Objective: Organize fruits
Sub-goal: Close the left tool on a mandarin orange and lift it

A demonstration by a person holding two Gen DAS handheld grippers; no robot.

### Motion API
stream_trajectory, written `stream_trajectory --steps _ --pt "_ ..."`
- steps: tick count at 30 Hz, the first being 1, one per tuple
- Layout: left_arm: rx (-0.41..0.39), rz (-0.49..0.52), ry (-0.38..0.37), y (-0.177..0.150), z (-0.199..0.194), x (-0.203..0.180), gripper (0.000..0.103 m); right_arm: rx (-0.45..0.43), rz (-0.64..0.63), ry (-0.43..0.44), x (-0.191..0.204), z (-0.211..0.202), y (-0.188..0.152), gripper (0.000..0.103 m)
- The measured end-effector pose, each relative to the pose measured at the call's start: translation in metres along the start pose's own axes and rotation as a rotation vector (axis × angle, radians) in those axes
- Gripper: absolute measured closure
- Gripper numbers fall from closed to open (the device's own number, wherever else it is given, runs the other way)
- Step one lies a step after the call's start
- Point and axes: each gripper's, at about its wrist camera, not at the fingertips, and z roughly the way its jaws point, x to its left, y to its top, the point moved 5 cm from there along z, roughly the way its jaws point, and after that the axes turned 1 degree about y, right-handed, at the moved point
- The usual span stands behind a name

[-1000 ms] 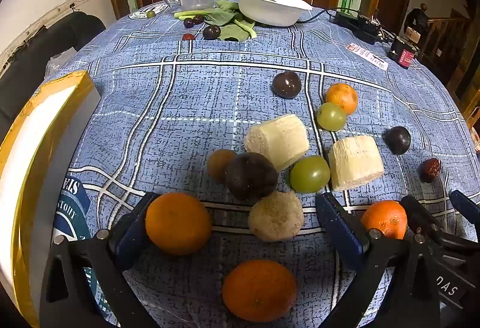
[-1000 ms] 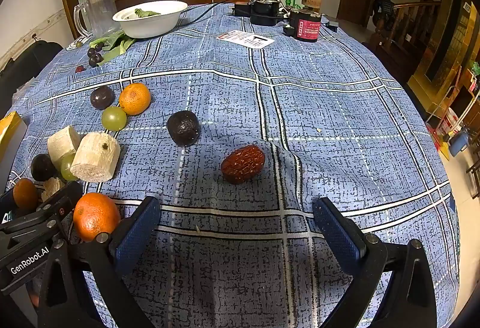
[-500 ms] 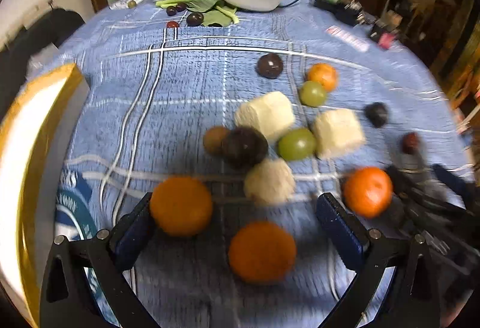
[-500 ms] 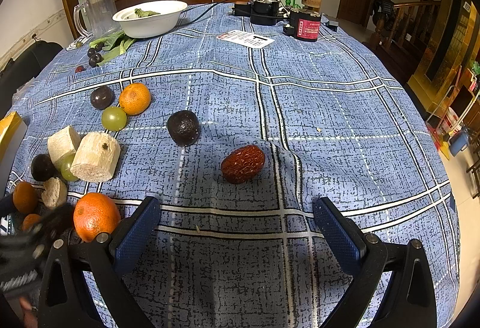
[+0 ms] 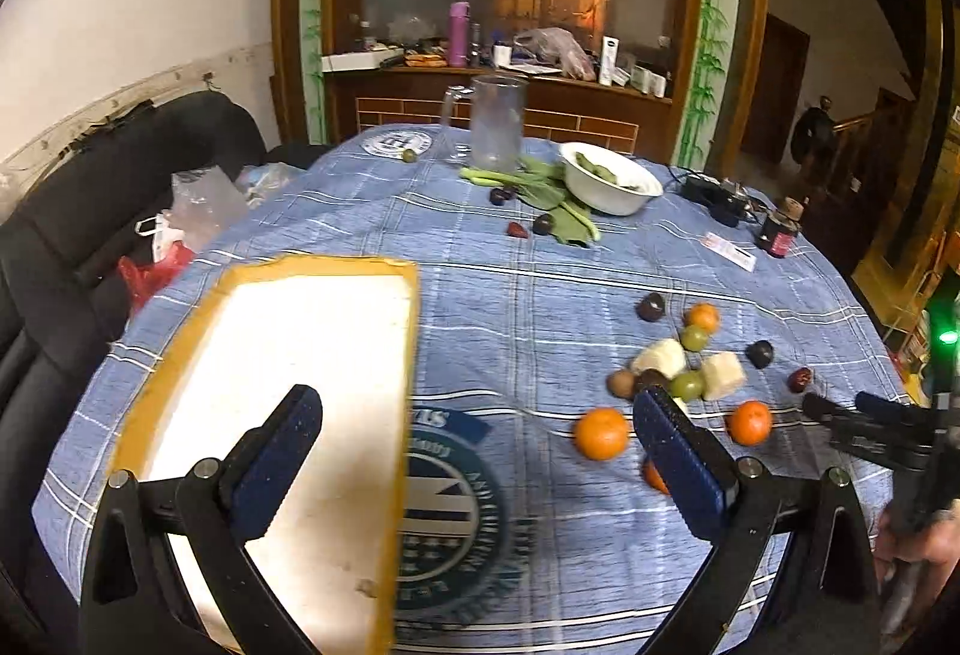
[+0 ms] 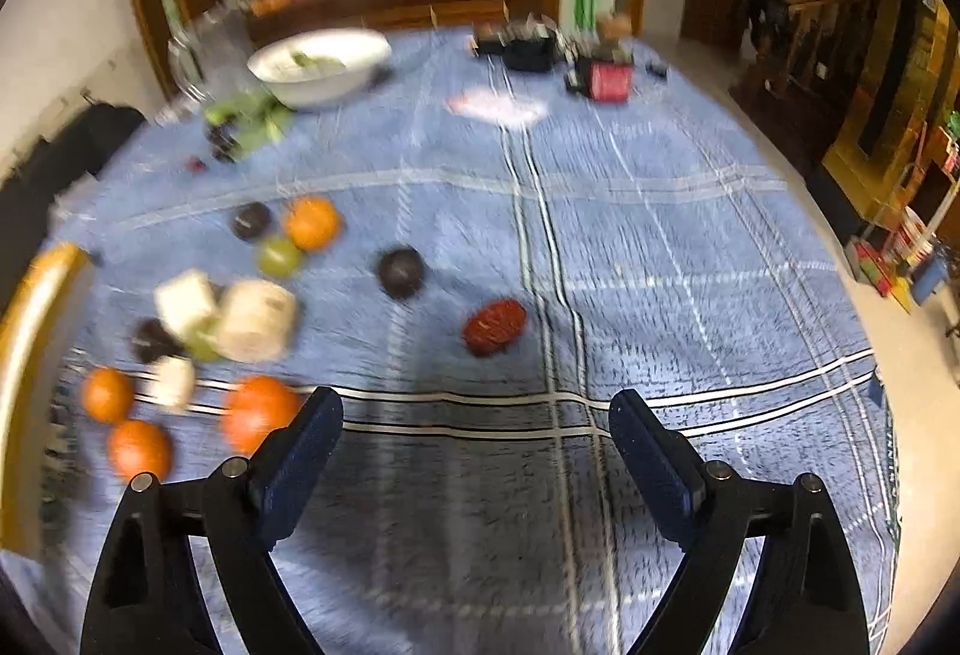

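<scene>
Fruits lie loose on a blue checked tablecloth (image 5: 540,295): oranges (image 5: 601,433), green grapes (image 5: 687,385), pale cut chunks (image 5: 723,376), dark plums (image 5: 651,306) and a red date (image 5: 799,379). A white tray with a yellow rim (image 5: 282,385) sits at the left. My left gripper (image 5: 477,451) is open and empty, raised above the tray's right edge. My right gripper (image 6: 477,442) is open and empty above the cloth, with the red date (image 6: 495,326) and a dark plum (image 6: 400,271) ahead of it; it also shows in the left wrist view (image 5: 864,430).
A white bowl (image 5: 609,178) with greens, leafy vegetables (image 5: 546,199), a clear jug (image 5: 498,127) and small gadgets (image 5: 780,232) stand at the far side. A black sofa (image 5: 90,211) with bags lies left of the table. A floor drop lies to the right (image 6: 888,325).
My left gripper has lifted and swung left, from low over the oranges to above the tray. My right gripper has risen and pulled back a little; its view is blurred.
</scene>
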Motion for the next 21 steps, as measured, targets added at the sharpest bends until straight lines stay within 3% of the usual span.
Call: stream_trajectory --steps 2,4,6,9,11,15,21 --pt "0.023 -0.016 -0.024 -0.007 0.003 0.003 0.0 -0.025 -0.016 0.058 0.013 -0.014 -0.002 0.01" --pt "0.071 -0.022 -0.094 -0.017 0.01 -0.004 0.0 -0.039 -0.033 0.095 0.025 -0.02 -0.007 0.011" --pt "0.102 -0.003 -0.167 -0.027 0.016 -0.021 0.005 -0.039 -0.057 0.121 0.035 -0.022 -0.009 0.02" --pt "0.126 0.038 -0.231 -0.037 0.017 -0.039 0.034 -0.015 -0.076 0.165 0.048 -0.017 -0.012 0.039" --pt "0.138 0.061 -0.282 -0.041 0.019 -0.054 0.04 0.005 -0.077 0.192 0.053 -0.009 -0.013 0.045" --pt "0.149 0.119 -0.372 -0.048 0.022 -0.084 0.04 0.024 -0.074 0.226 0.058 0.003 -0.014 0.047" --pt "0.208 0.186 -0.395 -0.06 0.049 -0.11 0.044 0.065 -0.087 0.266 0.07 0.023 -0.016 0.047"
